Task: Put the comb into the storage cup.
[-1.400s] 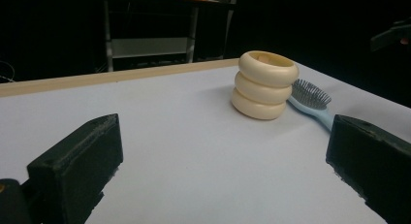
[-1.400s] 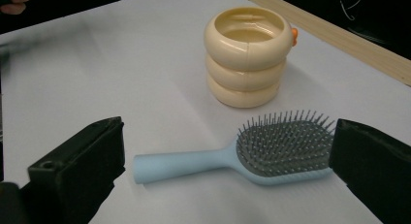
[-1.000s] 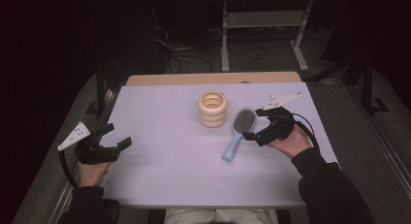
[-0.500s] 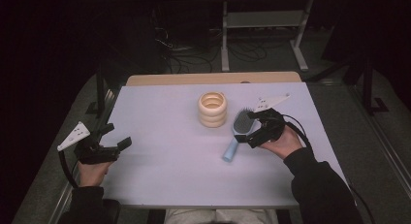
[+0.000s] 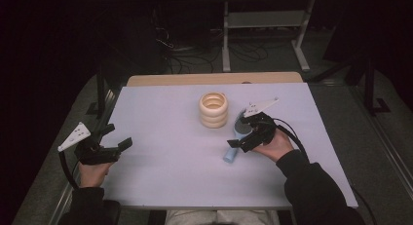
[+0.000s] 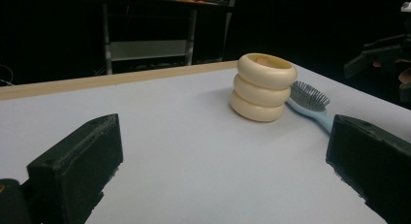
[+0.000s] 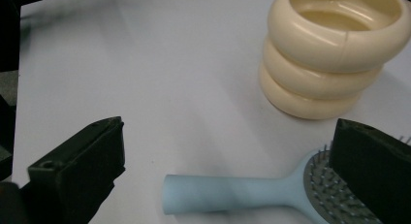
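A cream holder (image 5: 213,109) made of three stacked rings stands upright at the table's middle back. Just right of it lies a light blue hairbrush (image 5: 230,155), bristles up, its handle pointing toward the person. My right gripper (image 5: 239,135) hovers open over the brush. In the right gripper view the right gripper (image 7: 228,146) straddles the brush (image 7: 228,192) where handle meets head, and the holder (image 7: 334,49) is close behind. My left gripper (image 5: 118,136) stands open and holds nothing near the table's left edge. The left gripper view shows the holder (image 6: 264,87) and brush (image 6: 310,100) far beyond the left gripper (image 6: 223,136).
The pale table top (image 5: 165,161) has a wooden strip (image 5: 195,80) along its far edge. A metal rack (image 5: 263,20) and cables stand on the dark floor beyond. The right hand's sleeve (image 5: 311,186) lies over the table's front right.
My right gripper has moved left and toward the person, from beside the brush head to over the brush neck. The brush, the holder and the left gripper have stayed put.
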Motion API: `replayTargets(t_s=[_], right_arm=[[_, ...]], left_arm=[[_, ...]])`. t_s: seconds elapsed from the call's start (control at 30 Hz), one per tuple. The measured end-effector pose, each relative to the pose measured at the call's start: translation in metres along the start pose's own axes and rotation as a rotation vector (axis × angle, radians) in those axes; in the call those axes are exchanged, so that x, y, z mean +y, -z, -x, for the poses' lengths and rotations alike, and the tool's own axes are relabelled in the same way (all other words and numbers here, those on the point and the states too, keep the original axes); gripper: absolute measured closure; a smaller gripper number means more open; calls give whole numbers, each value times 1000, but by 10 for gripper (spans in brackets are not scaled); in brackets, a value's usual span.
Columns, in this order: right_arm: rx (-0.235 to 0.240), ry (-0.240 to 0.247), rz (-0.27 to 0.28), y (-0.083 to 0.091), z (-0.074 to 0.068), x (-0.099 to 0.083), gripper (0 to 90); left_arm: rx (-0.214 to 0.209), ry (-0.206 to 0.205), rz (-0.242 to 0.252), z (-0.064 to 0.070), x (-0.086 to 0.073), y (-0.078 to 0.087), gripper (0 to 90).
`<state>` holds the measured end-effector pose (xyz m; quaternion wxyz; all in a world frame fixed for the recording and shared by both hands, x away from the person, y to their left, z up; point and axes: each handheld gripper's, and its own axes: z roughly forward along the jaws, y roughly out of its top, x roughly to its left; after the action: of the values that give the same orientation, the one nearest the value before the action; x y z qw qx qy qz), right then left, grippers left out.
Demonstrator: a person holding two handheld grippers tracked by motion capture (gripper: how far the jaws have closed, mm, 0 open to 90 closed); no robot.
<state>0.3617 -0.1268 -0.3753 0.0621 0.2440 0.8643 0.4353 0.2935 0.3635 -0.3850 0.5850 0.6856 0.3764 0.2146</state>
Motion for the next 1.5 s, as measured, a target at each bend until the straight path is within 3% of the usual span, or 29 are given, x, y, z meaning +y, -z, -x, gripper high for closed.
replayTargets(t_s=[0.6,1.1,1.5], right_arm=[[20,8,-96,-38,-3,-7,0],[18,15,-119,-51,-1,-10,0],[34,-2,-126,-58,8,-13,127]], left_arm=[[-6,2,1,-1,0,-1,0],[-9,-2,-7,-1,0,-2,0],[-10,-4,-11,-1,0,-2,0]])
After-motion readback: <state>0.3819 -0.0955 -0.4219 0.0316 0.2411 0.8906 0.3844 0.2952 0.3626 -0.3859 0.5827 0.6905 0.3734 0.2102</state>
